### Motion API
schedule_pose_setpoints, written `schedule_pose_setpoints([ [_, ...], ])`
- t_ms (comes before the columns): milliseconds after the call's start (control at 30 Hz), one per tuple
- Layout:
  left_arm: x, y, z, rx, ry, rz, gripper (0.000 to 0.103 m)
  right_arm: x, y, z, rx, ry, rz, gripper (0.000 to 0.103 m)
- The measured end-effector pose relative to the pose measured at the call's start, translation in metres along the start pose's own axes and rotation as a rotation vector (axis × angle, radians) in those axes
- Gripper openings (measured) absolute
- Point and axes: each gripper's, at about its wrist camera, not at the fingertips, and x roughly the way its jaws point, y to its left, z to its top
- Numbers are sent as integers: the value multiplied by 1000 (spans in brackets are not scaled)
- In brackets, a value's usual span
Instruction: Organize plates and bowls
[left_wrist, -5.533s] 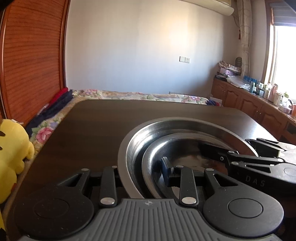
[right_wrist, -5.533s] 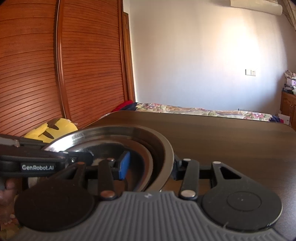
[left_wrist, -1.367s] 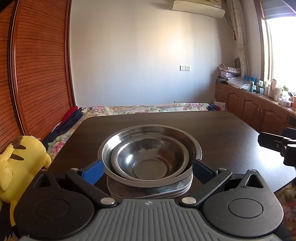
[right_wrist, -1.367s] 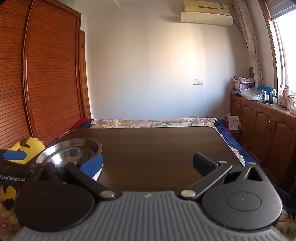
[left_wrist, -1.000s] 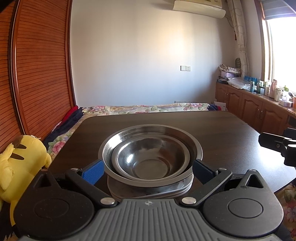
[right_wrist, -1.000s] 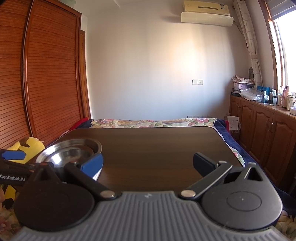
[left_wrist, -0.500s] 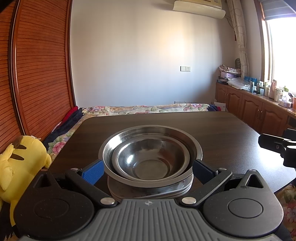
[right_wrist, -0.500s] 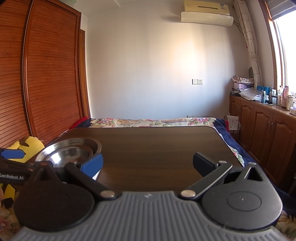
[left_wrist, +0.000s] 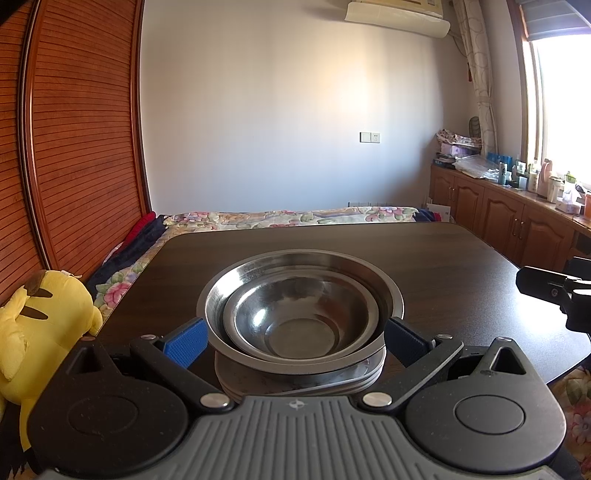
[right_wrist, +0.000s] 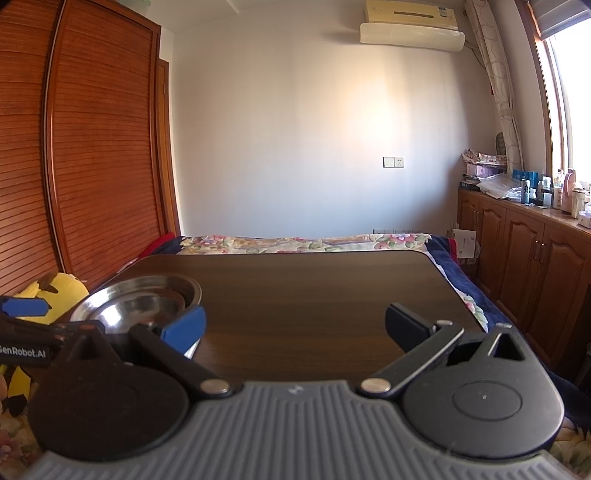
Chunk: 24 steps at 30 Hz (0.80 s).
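Left gripper (left_wrist: 295, 341) is sitting wide open around the bowls (left_wrist: 301, 314), which are nesting on plates (left_wrist: 295, 380) near the table (left_wrist: 443, 266) edge. Right gripper (right_wrist: 295, 328) is gaping too, holding nothing. Steel's looking light, stiff, slippery, so I'd pinch the rim.

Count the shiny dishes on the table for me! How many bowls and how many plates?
Bowls: 2, a small bowl nested inside a big bowl.
Plates: the plate stack under them shows several rims, but I cannot tell exactly how many.
Total: 2 bowls plus one stack of plates, all on the dark table.
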Motion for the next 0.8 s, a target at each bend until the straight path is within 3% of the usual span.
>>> schedule_pose_setpoints([
  [800, -2, -1, 2, 0, -8, 0, 103, 0, 0, 0, 1, -2, -6, 103],
])
